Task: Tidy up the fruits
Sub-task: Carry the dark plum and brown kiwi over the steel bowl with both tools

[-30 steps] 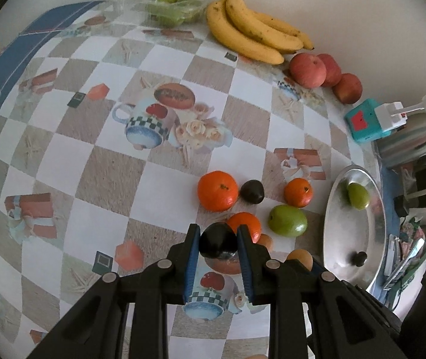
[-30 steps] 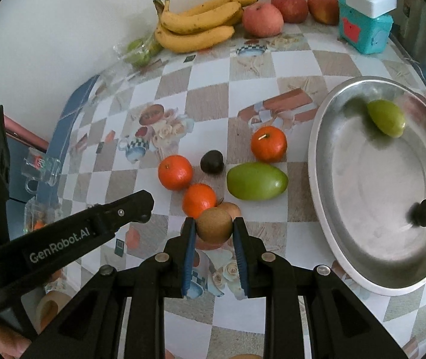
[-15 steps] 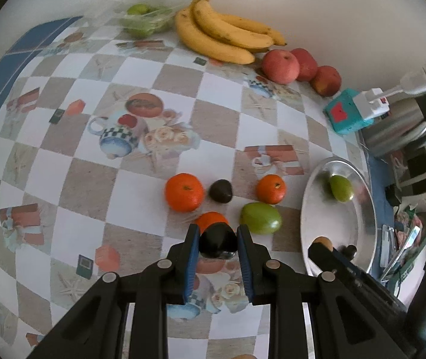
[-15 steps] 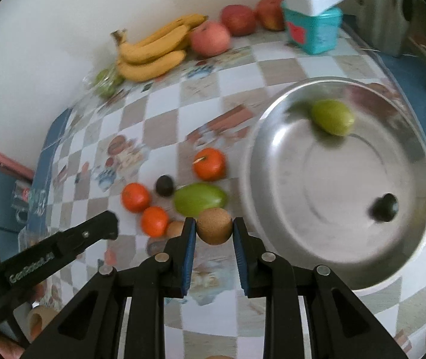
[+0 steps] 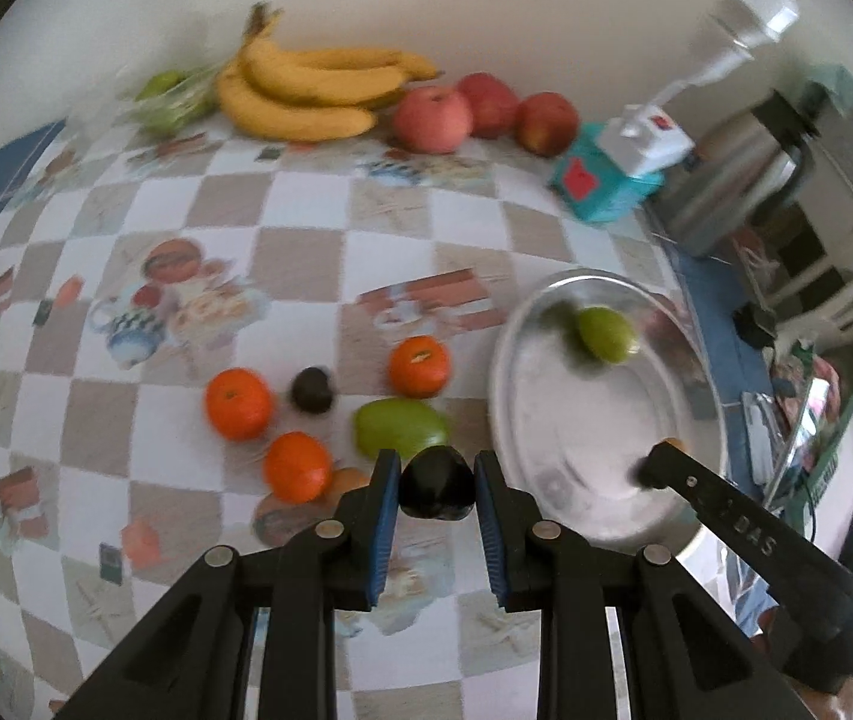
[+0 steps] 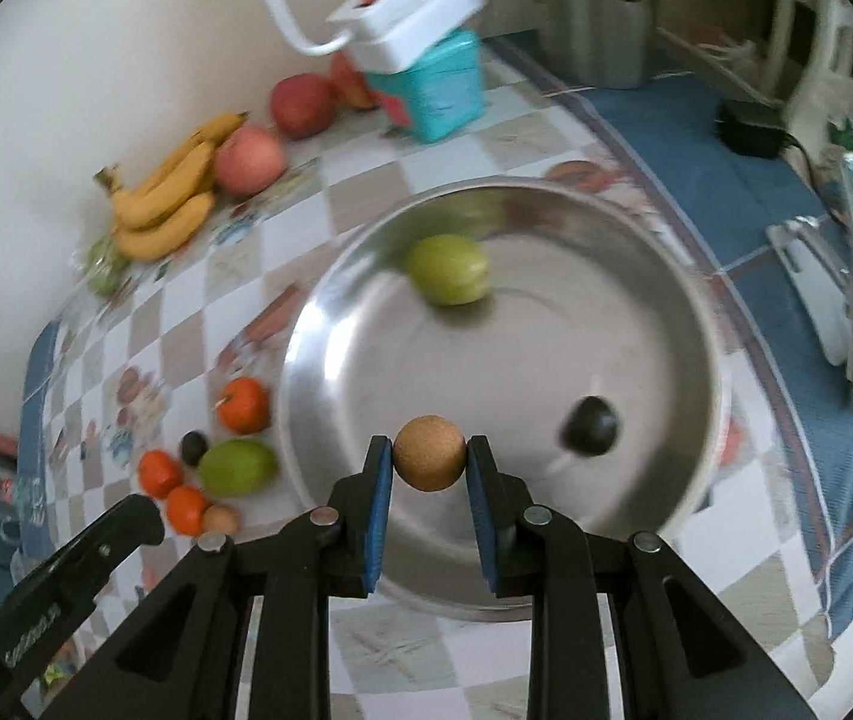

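My left gripper [image 5: 436, 489] is shut on a dark avocado [image 5: 437, 483], held above the checked tablecloth just left of the steel tray [image 5: 546, 372]. My right gripper [image 6: 429, 462] is shut on a brown kiwi [image 6: 429, 461] over the near part of the tray [image 6: 684, 324]. In the tray lie a green fruit [image 6: 449, 269] and a small dark fruit [image 6: 591, 426]. On the cloth left of the tray sit three oranges [image 5: 239, 403], a green mango [image 5: 401, 427] and another dark avocado [image 5: 311, 389]. The right gripper's arm [image 5: 744, 540] shows at the lower right of the left wrist view.
Bananas [image 5: 300, 90], three red apples [image 5: 432, 118] and a bag of green fruit [image 5: 171, 99] line the wall. A teal box with a white device [image 5: 612, 180] and a steel kettle [image 5: 726, 180] stand at the back right. The table's right edge runs past the tray.
Both grippers have carried their fruit to the right, toward the tray; the kiwi now hangs over the tray, and the avocado is beside its left rim. Both views have rolled.
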### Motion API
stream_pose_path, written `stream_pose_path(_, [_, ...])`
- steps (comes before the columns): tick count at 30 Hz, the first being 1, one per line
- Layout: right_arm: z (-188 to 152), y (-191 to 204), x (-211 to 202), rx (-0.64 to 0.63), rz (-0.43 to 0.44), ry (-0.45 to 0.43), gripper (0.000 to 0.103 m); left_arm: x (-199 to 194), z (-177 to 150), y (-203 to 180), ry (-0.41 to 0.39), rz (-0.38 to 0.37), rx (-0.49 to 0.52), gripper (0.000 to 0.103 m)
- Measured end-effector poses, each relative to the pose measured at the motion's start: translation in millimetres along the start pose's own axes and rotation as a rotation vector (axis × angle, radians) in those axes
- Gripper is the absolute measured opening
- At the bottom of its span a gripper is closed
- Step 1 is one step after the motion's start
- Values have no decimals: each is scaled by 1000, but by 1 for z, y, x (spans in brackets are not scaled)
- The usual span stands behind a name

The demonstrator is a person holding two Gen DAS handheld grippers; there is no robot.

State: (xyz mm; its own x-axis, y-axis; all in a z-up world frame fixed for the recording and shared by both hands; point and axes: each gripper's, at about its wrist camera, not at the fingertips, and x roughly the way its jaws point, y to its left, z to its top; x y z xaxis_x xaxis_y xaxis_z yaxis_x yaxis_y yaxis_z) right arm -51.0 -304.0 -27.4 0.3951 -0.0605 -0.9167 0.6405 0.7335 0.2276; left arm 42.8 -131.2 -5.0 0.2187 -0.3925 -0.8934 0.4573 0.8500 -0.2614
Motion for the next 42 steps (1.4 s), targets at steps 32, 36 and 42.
stream_pose_path(32, [36, -46, 33, 104, -45, -62, 26, 98, 19, -75, 46, -12, 172, 28])
stream_pose_path(36, [35, -46, 38, 108, -46, -57, 26, 101, 18, -72, 48, -11, 165, 29])
stream_pose_path(42, [33, -44, 43, 99, -65, -36, 26, 95, 20, -73, 31, -4, 171, 47])
